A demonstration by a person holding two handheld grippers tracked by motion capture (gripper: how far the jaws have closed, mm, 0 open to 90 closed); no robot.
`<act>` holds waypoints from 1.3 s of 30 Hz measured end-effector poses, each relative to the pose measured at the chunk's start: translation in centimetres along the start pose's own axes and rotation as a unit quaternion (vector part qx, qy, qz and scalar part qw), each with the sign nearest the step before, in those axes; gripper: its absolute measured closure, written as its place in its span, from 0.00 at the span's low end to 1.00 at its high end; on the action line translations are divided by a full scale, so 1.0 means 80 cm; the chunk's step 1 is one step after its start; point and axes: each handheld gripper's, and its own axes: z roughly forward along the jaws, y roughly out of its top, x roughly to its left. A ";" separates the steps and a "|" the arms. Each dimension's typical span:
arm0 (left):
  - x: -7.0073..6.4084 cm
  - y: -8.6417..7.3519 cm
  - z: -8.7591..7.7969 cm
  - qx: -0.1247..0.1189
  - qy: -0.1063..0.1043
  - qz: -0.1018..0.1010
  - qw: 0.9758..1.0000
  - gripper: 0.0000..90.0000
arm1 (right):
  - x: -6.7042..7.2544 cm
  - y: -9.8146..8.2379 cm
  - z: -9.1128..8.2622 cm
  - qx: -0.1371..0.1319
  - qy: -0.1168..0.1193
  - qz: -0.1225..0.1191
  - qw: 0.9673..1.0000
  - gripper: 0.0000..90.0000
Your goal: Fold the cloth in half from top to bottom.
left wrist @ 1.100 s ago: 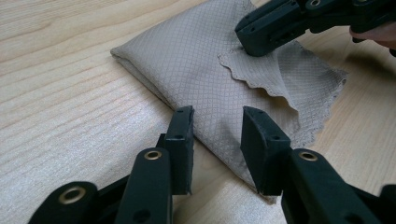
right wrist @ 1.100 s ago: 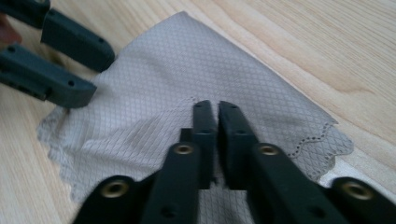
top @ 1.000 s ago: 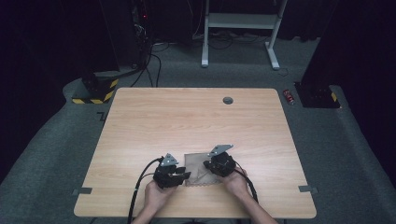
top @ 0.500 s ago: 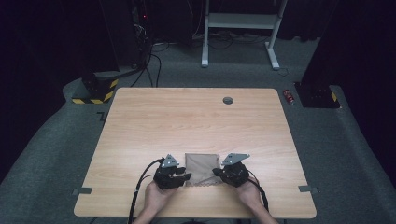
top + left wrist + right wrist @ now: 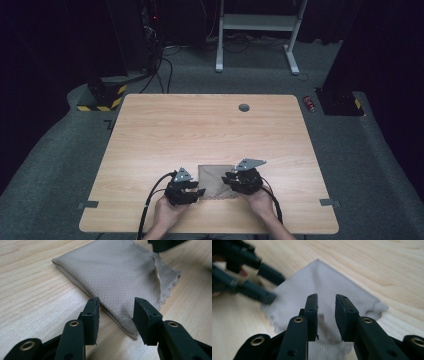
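The folded tan cloth (image 5: 216, 181) lay flat on the table (image 5: 200, 130), near your edge and between your two hands. Your left gripper (image 5: 116, 312) had its jaws open around the cloth's near corner, and they had just been opening. Your right gripper (image 5: 326, 307) hung over the cloth with its jaws open too, just opened, with nothing held.

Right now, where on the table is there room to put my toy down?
The wooden table is bare from the folded beige cloth up to the small round grommet. The near edge is crowded by the left gripper and right gripper.
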 end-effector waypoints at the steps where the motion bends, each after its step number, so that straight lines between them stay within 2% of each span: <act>1: -0.001 0.000 0.000 0.001 -0.001 0.003 1.000 0.62 | 0.000 0.002 0.001 0.001 -0.001 0.002 1.000 0.80; 5: -0.004 0.000 -0.001 0.007 0.000 0.009 1.000 0.61 | -0.001 0.012 0.013 0.014 -0.021 -0.004 1.000 0.80; 9: 0.001 0.003 -0.008 -0.003 0.000 0.001 1.000 0.60 | -0.003 0.008 0.024 0.035 -0.017 -0.005 0.999 0.80; 13: 0.010 0.013 -0.013 -0.015 0.005 -0.003 1.000 0.60 | 0.003 -0.008 0.012 0.041 -0.003 -0.009 0.999 0.80; 17: 0.008 0.019 -0.008 -0.021 0.002 -0.008 1.000 0.60 | 0.007 -0.030 -0.004 0.059 -0.007 -0.029 0.998 0.80; 21: 0.000 0.015 0.003 -0.005 -0.003 0.005 1.000 0.60 | 0.007 -0.046 -0.018 0.060 -0.020 -0.038 0.997 0.80; 24: -0.005 0.008 0.004 0.010 -0.002 0.017 1.000 0.59 | 0.005 -0.050 -0.022 0.060 -0.023 -0.036 0.997 0.79; 28: -0.007 -0.001 -0.005 0.021 -0.003 0.027 0.999 0.59 | -0.001 -0.043 -0.023 0.043 -0.029 -0.024 0.998 0.79; 31: -0.006 -0.003 -0.011 0.026 0.003 0.032 0.999 0.59 | -0.010 -0.032 -0.017 0.031 -0.043 -0.011 0.999 0.75; 33: -0.001 0.001 -0.013 0.017 0.008 0.024 1.000 0.59 | -0.017 -0.023 -0.010 0.027 -0.055 -0.003 0.998 0.75; 37: 0.014 0.021 -0.011 -0.016 0.026 -0.008 1.000 0.59 | -0.029 -0.005 0.006 0.024 -0.071 0.007 0.997 0.75; 39: 0.019 0.033 -0.006 -0.031 0.044 -0.007 0.999 0.59 | -0.033 0.002 0.013 0.025 -0.074 0.011 0.997 0.74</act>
